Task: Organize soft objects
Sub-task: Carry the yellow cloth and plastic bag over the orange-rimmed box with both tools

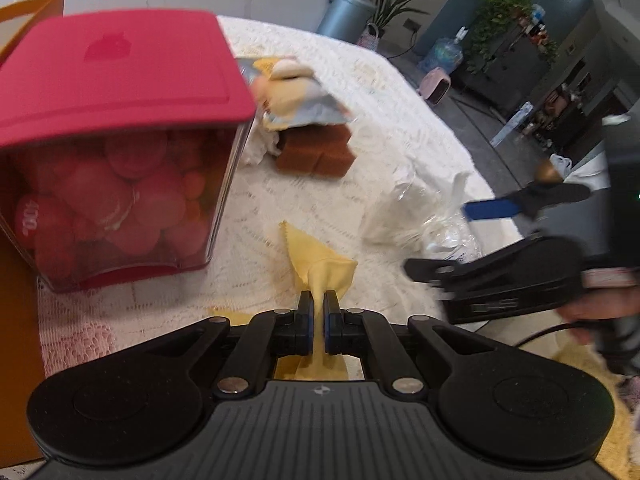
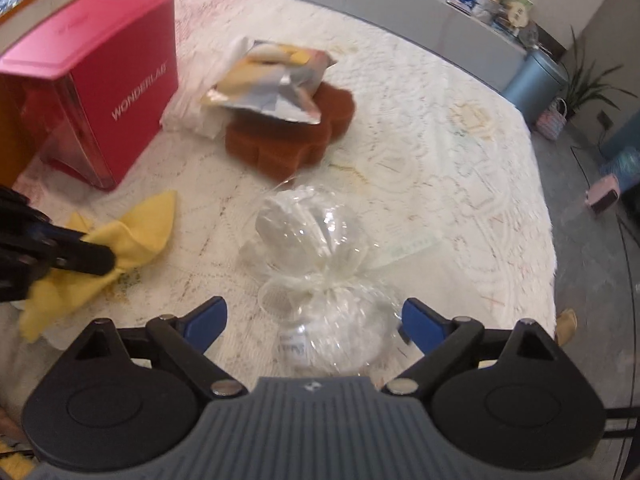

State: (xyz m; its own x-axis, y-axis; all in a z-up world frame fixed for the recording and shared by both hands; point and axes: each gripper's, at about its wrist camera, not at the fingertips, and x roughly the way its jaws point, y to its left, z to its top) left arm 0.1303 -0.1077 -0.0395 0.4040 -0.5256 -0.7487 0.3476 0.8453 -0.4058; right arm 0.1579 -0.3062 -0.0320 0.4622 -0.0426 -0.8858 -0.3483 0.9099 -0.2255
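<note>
A table covered with a white lace cloth carried a scatter of soft things. The left gripper had its two fingers pressed together on a yellow cloth, pinching a bunched fold of it just above the tablecloth, with loose corners fanning out ahead of the fingers and more fabric trailing back beneath the tool; in the right wrist view the same yellow cloth sat near the table's left edge, gripped by the dark fingers of the left gripper. The right gripper was spread wide, its blue-tipped fingers on either side of a clear plastic bag of white stuffing, tied at the middle; whether they touched it could not be told. Farther back on the table, a crumpled silver snack packet lay on top of a brown flower-shaped sponge, with a white wad just beside them. Toward the far left corner stood a pink-lidded clear box filled with reddish rounded items, printed WONDERLAB on one side, next to an orange board. From the left wrist view, the right gripper appeared blurred at the right edge.
</note>
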